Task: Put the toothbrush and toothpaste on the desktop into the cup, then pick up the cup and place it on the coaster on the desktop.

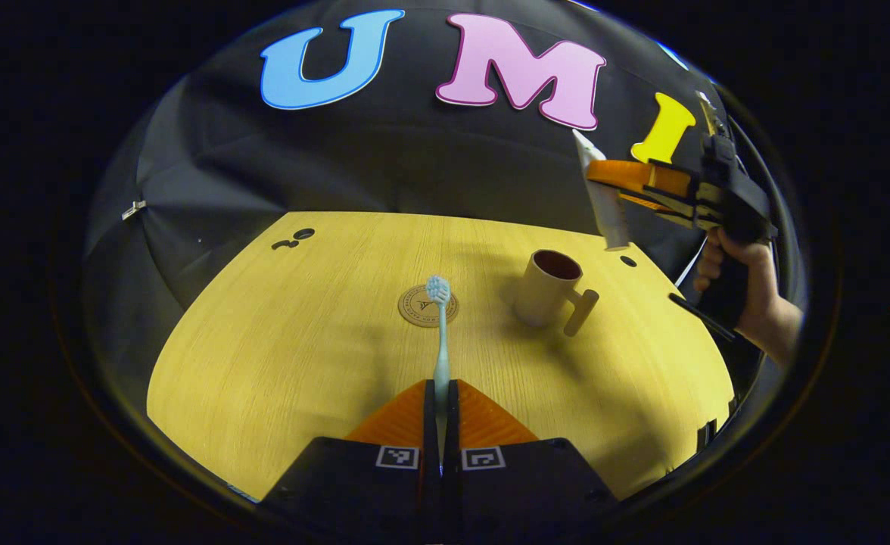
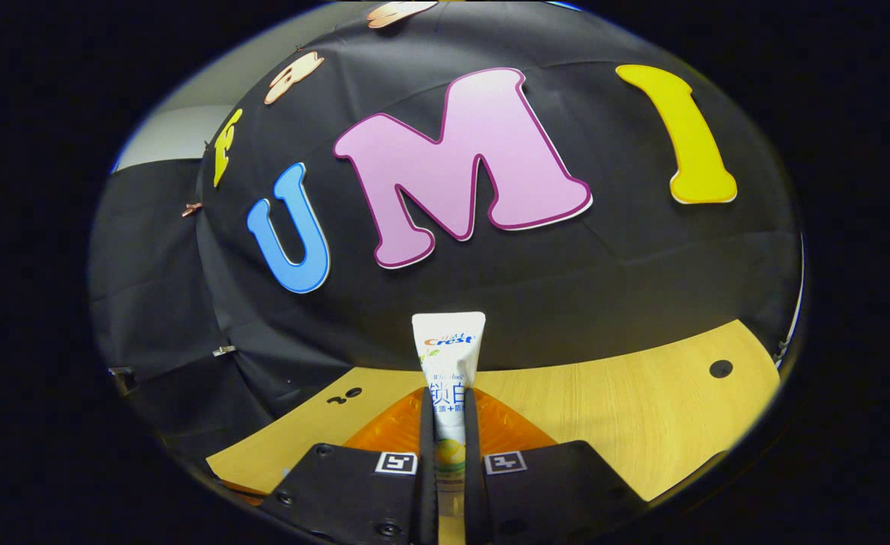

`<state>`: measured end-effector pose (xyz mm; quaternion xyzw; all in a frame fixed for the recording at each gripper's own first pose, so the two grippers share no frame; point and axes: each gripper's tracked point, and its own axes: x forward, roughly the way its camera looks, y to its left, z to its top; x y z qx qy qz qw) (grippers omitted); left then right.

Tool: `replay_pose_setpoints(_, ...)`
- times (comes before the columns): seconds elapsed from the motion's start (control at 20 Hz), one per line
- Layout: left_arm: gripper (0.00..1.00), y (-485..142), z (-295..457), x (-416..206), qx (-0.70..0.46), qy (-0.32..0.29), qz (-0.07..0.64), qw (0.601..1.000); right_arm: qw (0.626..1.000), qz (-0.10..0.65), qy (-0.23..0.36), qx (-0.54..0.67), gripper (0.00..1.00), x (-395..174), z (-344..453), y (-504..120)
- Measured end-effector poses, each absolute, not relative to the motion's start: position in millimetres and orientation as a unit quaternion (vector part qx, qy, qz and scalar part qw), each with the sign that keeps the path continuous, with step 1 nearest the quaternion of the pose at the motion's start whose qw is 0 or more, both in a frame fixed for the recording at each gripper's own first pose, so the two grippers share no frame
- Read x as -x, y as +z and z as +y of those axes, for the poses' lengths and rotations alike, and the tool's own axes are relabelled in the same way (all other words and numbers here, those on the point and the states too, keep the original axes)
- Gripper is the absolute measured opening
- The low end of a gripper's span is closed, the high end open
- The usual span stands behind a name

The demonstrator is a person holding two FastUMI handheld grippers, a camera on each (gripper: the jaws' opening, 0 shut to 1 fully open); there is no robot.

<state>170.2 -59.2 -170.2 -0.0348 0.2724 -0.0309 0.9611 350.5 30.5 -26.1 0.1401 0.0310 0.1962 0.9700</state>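
My left tool [image 1: 440, 397] pinches light, stiff toothbrush [image 1: 440, 325] by handle; right tool [image 2: 449, 412] squeezes soft toothpaste [image 2: 447, 356] mid-tube.

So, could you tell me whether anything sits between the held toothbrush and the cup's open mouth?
Nothing visible does. The left claw grips the toothbrush above the table; the cup stands upright to its right, mouth open. The coaster lies flat beyond the brush, and the toothpaste hangs above the cup's far side.

The left gripper [image 1: 440, 405] is clamped on the toothbrush [image 1: 440, 325] short of the coaster [image 1: 419, 309], while the right gripper [image 2: 449, 416], in a hand [image 1: 751, 284], pinches the toothpaste [image 2: 447, 363] high beyond it.
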Motion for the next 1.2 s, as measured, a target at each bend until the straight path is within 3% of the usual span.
replay_pose_setpoints(0.35, 0.06, -167, -71, -191, 0.062, -0.024, 0.255, 0.965, 0.970, 0.018, 0.196, -0.140, 0.17, -394, 43, -56)
replay_pose_setpoints(0.85, 0.06, -160, -92, -212, 0.077, -0.033, 0.240, 0.967, 0.971, 0.036, 0.210, -0.110, 0.19, -396, 53, -101)
replay_pose_setpoints(0.9, 0.06, -161, -95, -214, 0.077, -0.034, 0.238, 0.967, 0.971, 0.042, 0.210, -0.110, 0.15, -396, 53, -106)
replay_pose_setpoints(0.95, 0.06, -161, -96, -216, 0.077, -0.035, 0.237, 0.968, 0.971, 0.046, 0.209, -0.106, 0.22, -394, 53, -113)
replay_pose_setpoints(1.1, 0.06, -164, -100, -211, 0.077, -0.036, 0.234, 0.969, 0.967, 0.065, 0.221, -0.104, 0.27, -386, 58, -127)
replay_pose_setpoints(1.15, 0.06, -161, -101, -212, 0.076, -0.036, 0.230, 0.970, 0.966, 0.069, 0.227, -0.105, 0.23, -382, 60, -130)
replay_pose_setpoints(1.2, 0.06, -155, -104, -219, 0.075, -0.036, 0.226, 0.971, 0.965, 0.069, 0.228, -0.106, 0.29, -379, 58, -127)
